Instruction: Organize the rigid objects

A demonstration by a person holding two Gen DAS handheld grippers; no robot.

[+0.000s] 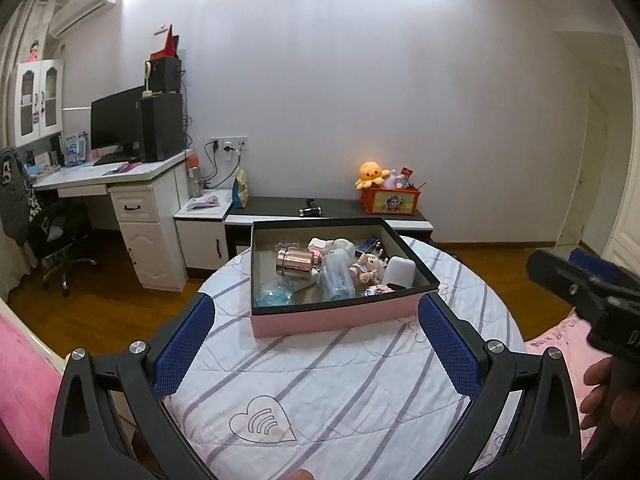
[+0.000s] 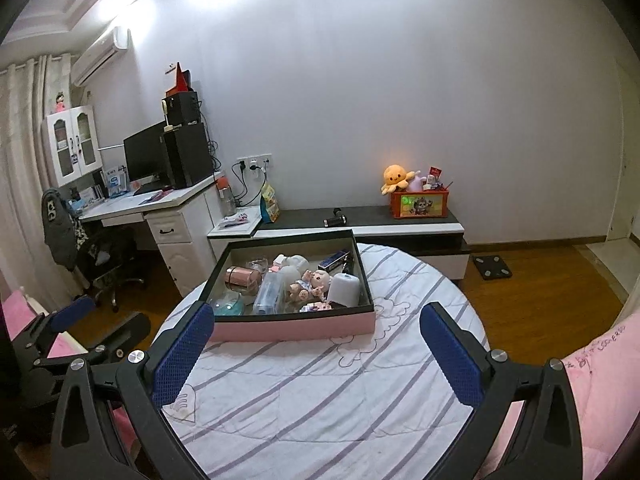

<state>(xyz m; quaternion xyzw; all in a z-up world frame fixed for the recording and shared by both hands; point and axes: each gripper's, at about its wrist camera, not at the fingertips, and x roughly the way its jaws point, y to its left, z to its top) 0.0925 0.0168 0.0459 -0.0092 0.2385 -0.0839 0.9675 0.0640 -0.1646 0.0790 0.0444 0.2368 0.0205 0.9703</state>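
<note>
A pink box with a black rim (image 1: 332, 316) (image 2: 292, 326) sits on the round striped table (image 1: 340, 392) (image 2: 320, 400). It holds a rose-gold tin (image 1: 295, 263) (image 2: 240, 278), a clear plastic bottle (image 1: 338, 280) (image 2: 272, 294), a small doll (image 1: 366, 266) (image 2: 314, 282), a white rounded case (image 1: 398, 272) (image 2: 346, 290) and other small items. My left gripper (image 1: 316, 320) is open and empty just in front of the box. My right gripper (image 2: 316, 322) is open and empty, also in front of the box.
A low dark cabinet (image 1: 332, 208) (image 2: 360, 216) stands behind the table with an orange toy box (image 1: 390, 200) (image 2: 418, 204) and a black cylinder (image 1: 310, 211) on it. A white desk with a monitor (image 1: 116, 124) stands at the left. Pink bedding (image 2: 600, 380) lies at the right.
</note>
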